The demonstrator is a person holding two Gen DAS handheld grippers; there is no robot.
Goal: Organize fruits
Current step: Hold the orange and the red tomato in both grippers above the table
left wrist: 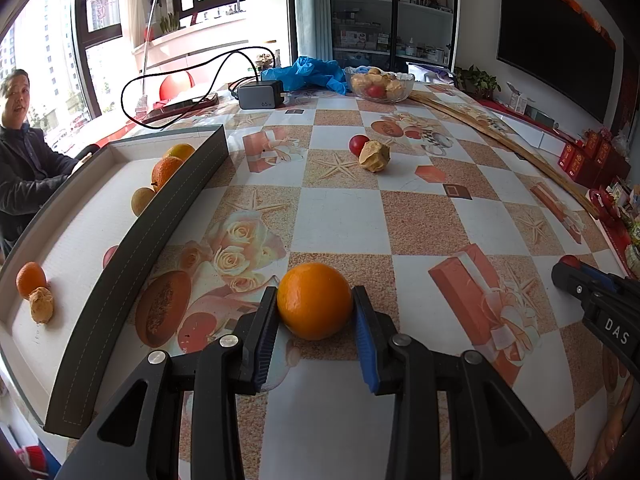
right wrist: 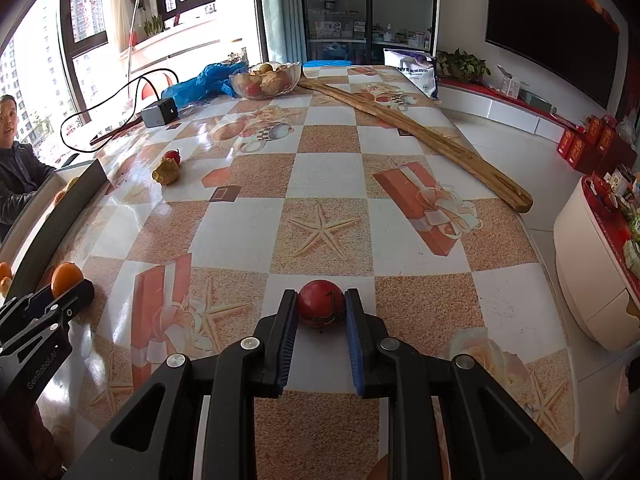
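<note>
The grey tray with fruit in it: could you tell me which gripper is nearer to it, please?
Left. The left gripper, holding the orange, sits just beside the grey tray; the right gripper is farther off.

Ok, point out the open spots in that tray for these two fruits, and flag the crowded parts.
The tray floor is bare through its middle, between the oranges along the far wall and the small orange with its lumpy tan neighbour at the near end. Those two ends are crowded. A reddish fruit hugs the inner wall midway.
</note>
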